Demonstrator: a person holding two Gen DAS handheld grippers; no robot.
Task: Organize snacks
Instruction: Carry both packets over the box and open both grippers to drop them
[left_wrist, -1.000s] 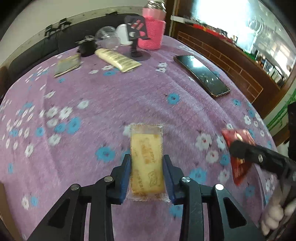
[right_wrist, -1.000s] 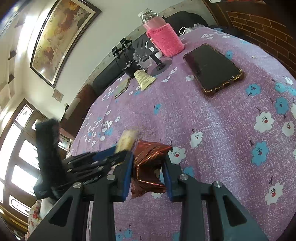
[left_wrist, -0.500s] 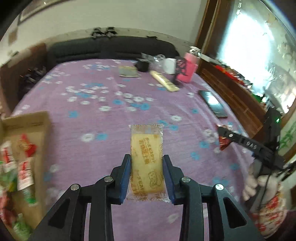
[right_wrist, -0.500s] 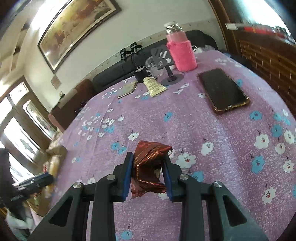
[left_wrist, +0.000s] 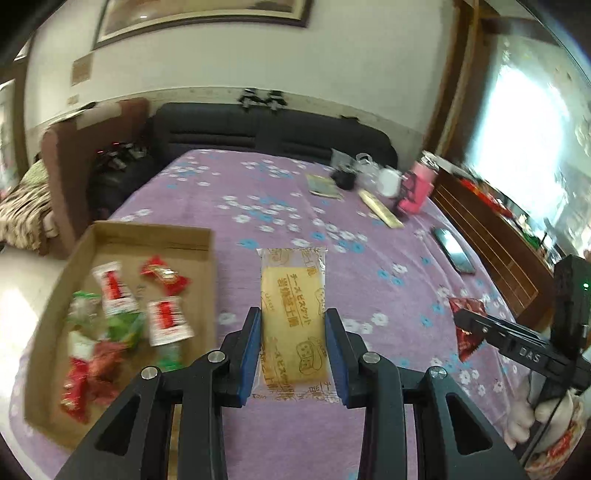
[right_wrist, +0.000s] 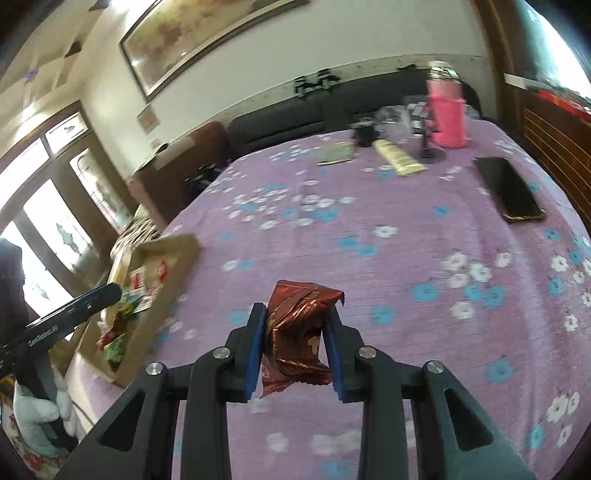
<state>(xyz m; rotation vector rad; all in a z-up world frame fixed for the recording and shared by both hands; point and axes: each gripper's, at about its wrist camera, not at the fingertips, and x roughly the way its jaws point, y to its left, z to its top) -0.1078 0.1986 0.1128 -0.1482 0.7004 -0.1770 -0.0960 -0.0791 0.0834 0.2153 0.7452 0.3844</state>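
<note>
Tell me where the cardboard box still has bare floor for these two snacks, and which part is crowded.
In the cardboard box, the far strip along the back wall, beyond the red candy, is bare. The near half is crowded with wrapped snacks. Outside it, the purple cloth lies open between the box and the phone.

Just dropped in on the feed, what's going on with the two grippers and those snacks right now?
A person is sorting snacks on the purple flowered tablecloth. The left gripper is clamped on a yellow biscuit packet, and the right gripper is clamped on a crumpled dark red wrapper. Both are held above the cloth. The cardboard box off to the left already holds several red, white and green wrapped snacks; neither held item is over it yet.
</note>
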